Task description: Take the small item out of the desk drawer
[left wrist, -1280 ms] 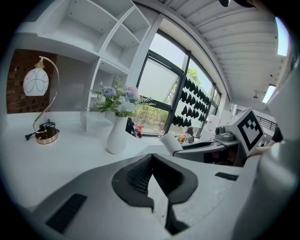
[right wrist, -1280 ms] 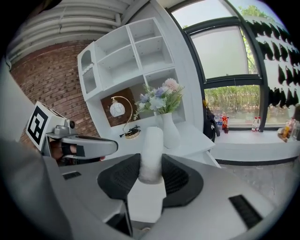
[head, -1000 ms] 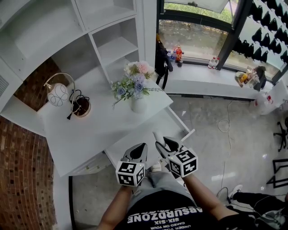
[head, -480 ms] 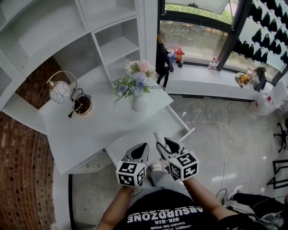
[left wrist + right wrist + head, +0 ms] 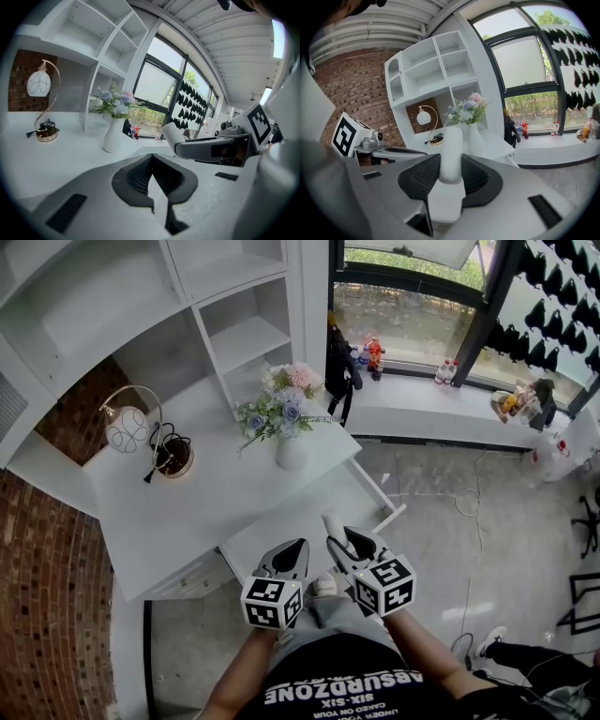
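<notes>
The right gripper [image 5: 451, 163] has its jaws closed partway on the item [image 5: 452, 138], a small white cylinder standing upright between the pads, with its top poking past the fingertips. In the head view this gripper [image 5: 343, 542] hangs over the near edge of the open drawer [image 5: 281, 529], with the item [image 5: 332, 524] pointing out of it toward 11 o'clock and lifted clear of the drawer floor. The left gripper [image 5: 152, 161] is at its 9 o'clock, just beside it; its jaws are together at the tips with nothing between them, and in the head view it [image 5: 291, 554] also hovers over the drawer's near edge without touching it. From the grippers, the desk [image 5: 206, 502] spreads away toward 10 o'clock, with a vase [image 5: 291, 454] of flowers at about 12 o'clock and a lamp [image 5: 124, 432] far off at 10 o'clock. I judge the main step done: the item is gripped and out of the drawer. What looks left is to carry it away and set it down somewhere, perhaps on the desk. The drawer is still open, though the task does not ask for it to be closed.
</notes>
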A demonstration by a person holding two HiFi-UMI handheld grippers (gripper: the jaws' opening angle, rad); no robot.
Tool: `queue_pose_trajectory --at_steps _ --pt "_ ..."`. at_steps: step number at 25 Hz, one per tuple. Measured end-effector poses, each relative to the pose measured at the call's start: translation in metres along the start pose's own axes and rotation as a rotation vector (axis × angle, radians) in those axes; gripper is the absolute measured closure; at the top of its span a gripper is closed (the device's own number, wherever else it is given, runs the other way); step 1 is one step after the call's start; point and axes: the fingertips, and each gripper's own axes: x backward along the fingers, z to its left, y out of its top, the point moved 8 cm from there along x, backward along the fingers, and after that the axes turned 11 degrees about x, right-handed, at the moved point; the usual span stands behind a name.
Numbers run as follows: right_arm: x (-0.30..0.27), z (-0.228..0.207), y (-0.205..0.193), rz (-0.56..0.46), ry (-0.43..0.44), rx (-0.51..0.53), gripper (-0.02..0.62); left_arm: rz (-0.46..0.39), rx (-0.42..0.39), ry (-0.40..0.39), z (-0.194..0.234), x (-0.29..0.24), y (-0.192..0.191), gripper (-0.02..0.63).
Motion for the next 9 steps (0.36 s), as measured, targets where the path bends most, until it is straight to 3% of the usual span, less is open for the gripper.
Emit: queue_pose_trajectory --at_steps 9 --pt "0.0027 -0.0010 -0.0034 0.016 -0.003 0.007 0.465 0.005 -0.002 -0.001 -0.0025 0.0003 -0.0014 0.600"
